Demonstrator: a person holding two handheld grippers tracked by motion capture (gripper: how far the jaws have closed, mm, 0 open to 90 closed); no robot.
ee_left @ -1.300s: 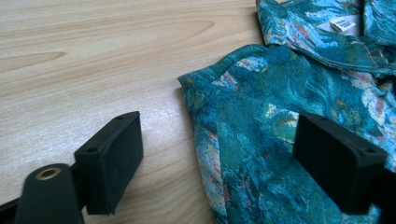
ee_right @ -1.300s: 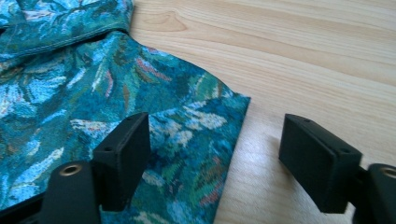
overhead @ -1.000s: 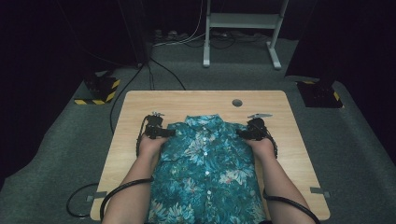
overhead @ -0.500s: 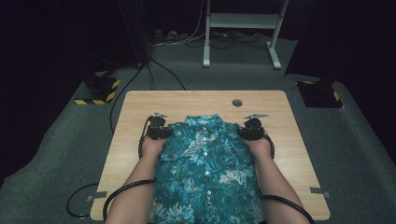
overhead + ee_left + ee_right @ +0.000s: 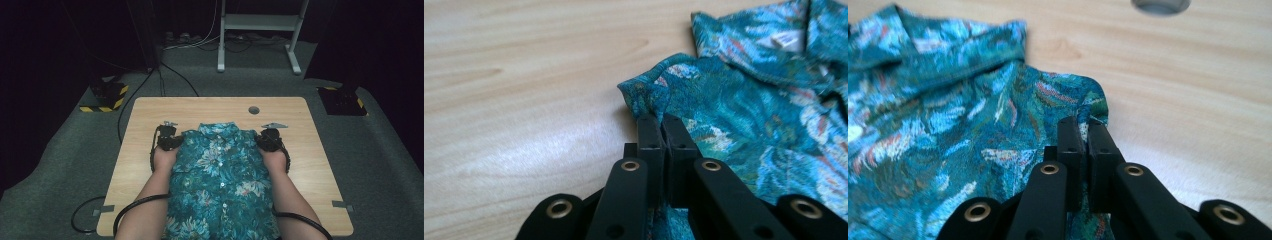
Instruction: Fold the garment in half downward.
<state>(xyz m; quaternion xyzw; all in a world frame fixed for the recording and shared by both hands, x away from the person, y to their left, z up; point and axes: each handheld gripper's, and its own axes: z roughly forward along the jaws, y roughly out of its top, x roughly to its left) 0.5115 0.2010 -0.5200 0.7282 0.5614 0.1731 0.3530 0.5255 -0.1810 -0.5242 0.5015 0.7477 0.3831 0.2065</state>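
Note:
A teal floral shirt lies flat on the wooden table, collar toward the far edge. My left gripper has just closed its jaws and is shut on the shirt's left shoulder edge, pinching a fold of cloth. My right gripper has just closed too and is shut on the right shoulder edge. Both of the person's hands rest on the table beside the shirt. The collar with a white label shows in the left gripper view.
A round grey cable hole sits in the table near the far edge, also seen in the right gripper view. Black cables trail off the near edge. A white stand and striped floor blocks lie beyond the table.
Both grippers' jaws have closed onto the shirt's shoulders. The hands have barely shifted.

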